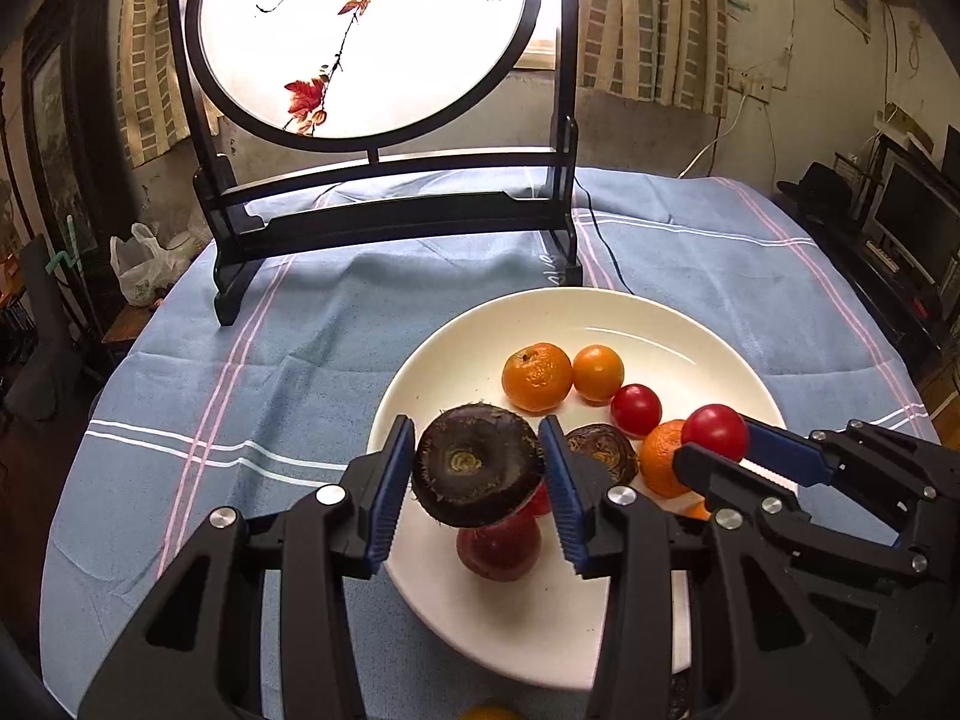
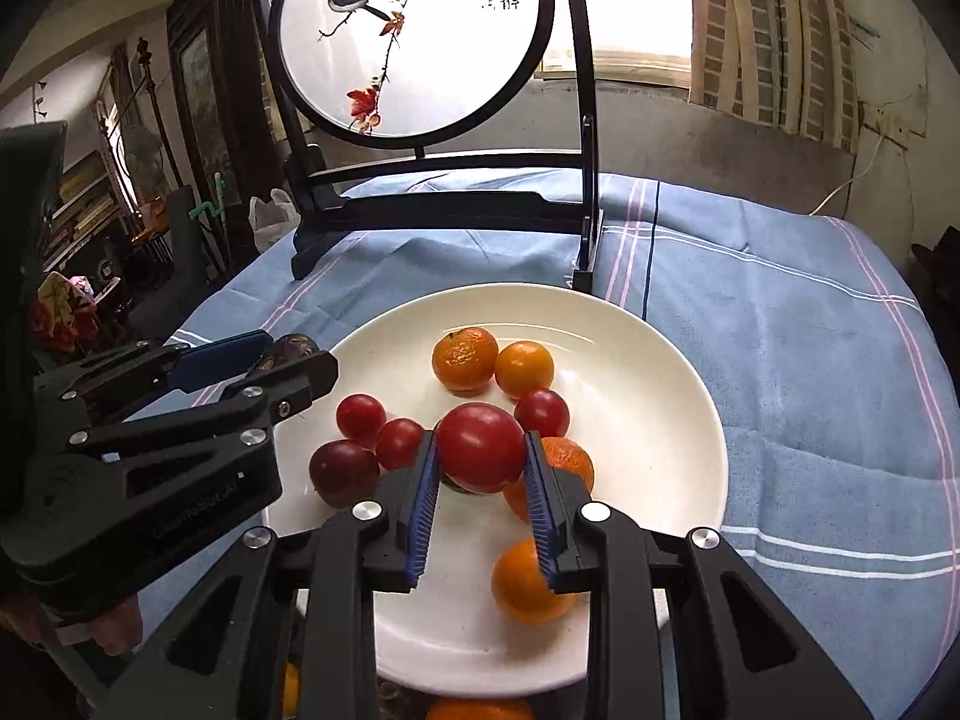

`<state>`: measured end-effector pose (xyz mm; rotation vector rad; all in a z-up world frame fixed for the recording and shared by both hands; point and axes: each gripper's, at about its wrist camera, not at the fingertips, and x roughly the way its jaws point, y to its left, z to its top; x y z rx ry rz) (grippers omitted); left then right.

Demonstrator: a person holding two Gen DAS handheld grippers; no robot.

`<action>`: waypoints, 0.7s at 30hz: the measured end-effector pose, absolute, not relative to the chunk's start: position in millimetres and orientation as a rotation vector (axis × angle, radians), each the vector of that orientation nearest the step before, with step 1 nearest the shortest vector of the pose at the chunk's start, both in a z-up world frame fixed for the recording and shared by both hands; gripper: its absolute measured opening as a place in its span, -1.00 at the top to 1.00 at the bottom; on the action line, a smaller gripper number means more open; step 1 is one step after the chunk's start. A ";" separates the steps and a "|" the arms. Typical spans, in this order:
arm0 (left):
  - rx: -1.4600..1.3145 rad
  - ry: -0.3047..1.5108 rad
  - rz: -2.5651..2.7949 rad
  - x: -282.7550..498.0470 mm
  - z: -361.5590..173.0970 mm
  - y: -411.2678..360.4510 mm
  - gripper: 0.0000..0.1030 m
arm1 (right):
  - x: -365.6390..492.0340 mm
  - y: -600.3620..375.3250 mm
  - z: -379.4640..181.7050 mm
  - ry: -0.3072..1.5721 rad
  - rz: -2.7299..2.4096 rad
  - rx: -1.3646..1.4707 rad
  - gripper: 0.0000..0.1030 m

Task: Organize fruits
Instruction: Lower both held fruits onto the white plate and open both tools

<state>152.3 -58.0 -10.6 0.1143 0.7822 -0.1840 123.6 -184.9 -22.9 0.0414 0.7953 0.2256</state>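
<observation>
The left hand-held gripper (image 1: pixel 477 468) is up over the near-left part of the white plate (image 1: pixel 600 312), and its blue pads are clamped on a dark brown, flattened fruit (image 1: pixel 477 465), round scar facing the camera. It looks like a water chestnut, though that is hard to confirm. Directly beneath it on the plate lies a dark red fruit (image 1: pixel 498 546), and a second brown fruit (image 1: pixel 603 453) sits just right of the left gripper's right finger.

Over on the other side, the right hand-held gripper (image 2: pixel 480 450) has its pads closed on a red tomato (image 2: pixel 480 447), held above the plate's middle. From the left wrist view the same tomato shows pinched at the tip of the right gripper, just beside an orange mandarin (image 1: pixel 660 459).

On the plate's far part, a wrinkled mandarin (image 2: pixel 465 358) touches a smoother orange fruit (image 2: pixel 524 369), and a small red tomato (image 2: pixel 542 413) sits just in front of them. To the left, two more small tomatoes (image 2: pixel 360 416) sit side by side, touching, with the dark red fruit just beside them. Another orange fruit (image 2: pixel 528 585) lies near the plate's front, partly behind the right gripper's finger.

The plate rests on a blue striped tablecloth (image 1: pixel 240 360) covering the tabletop, and behind it stands a round painted screen (image 1: pixel 366 36) in a black frame.
</observation>
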 end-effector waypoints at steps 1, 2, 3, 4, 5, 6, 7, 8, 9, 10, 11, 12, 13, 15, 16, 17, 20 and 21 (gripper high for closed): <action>0.115 0.788 -0.186 153.6 -12.9 -58.9 0.18 | 126.6 -185.4 -24.2 0.796 0.224 0.037 0.45; 0.113 0.792 -0.187 155.3 -14.9 -59.0 0.18 | 129.1 -186.4 -24.9 0.796 0.221 0.037 0.45; 0.109 0.793 -0.188 156.7 -16.7 -58.5 0.18 | 131.8 -187.3 -26.1 0.800 0.219 0.037 0.41; 0.105 0.791 -0.189 158.2 -18.0 -57.5 0.15 | 133.1 -188.1 -26.8 0.800 0.221 0.034 0.29; 0.102 0.786 -0.186 159.0 -18.3 -56.2 0.05 | 133.9 -189.4 -26.6 0.794 0.207 0.028 0.16; 0.099 0.781 -0.178 159.7 -18.0 -53.7 -0.05 | 132.9 -192.1 -25.4 0.781 0.197 0.031 -0.05; 0.090 0.783 -0.178 160.5 -17.4 -50.6 -0.13 | 131.5 -194.8 -24.0 0.773 0.200 0.037 -0.14; 0.081 0.781 -0.179 160.2 -16.3 -47.6 -0.21 | 130.7 -197.0 -22.6 0.773 0.200 0.038 -0.14; 0.076 0.776 -0.177 159.0 -14.5 -44.7 -0.21 | 128.8 -199.4 -21.0 0.772 0.198 0.039 -0.14; 0.076 0.770 -0.180 156.9 -12.3 -42.5 -0.21 | 125.3 -202.1 -19.1 0.769 0.201 0.044 -0.14; 0.078 0.764 -0.184 153.7 -10.2 -40.3 -0.21 | 121.2 -204.8 -17.2 0.768 0.205 0.048 -0.14; 0.079 0.757 -0.188 149.0 -7.9 -37.5 -0.22 | 115.5 -206.6 -15.0 0.767 0.210 0.047 -0.14; 0.079 0.752 -0.193 143.9 -5.6 -35.1 -0.22 | 107.5 -207.5 -12.5 0.764 0.218 0.039 -0.14; 0.085 0.741 -0.204 131.2 -1.7 -30.5 -0.28 | 87.5 -206.0 -8.9 0.764 0.250 0.013 -0.14; 0.094 0.735 -0.207 124.0 -0.3 -28.5 -0.30 | 76.5 -204.5 -7.6 0.764 0.271 -0.004 -0.14; 0.103 0.730 -0.210 116.6 0.6 -26.8 -0.32 | 63.3 -201.7 -7.2 0.766 0.294 -0.028 -0.14; 0.120 0.715 -0.226 91.3 1.9 -18.4 -0.40 | 22.1 -192.7 -11.1 0.791 0.372 -0.096 -0.15; 0.125 0.713 -0.233 82.2 1.4 -15.5 -0.41 | 8.5 -189.6 -14.8 0.809 0.404 -0.117 -0.17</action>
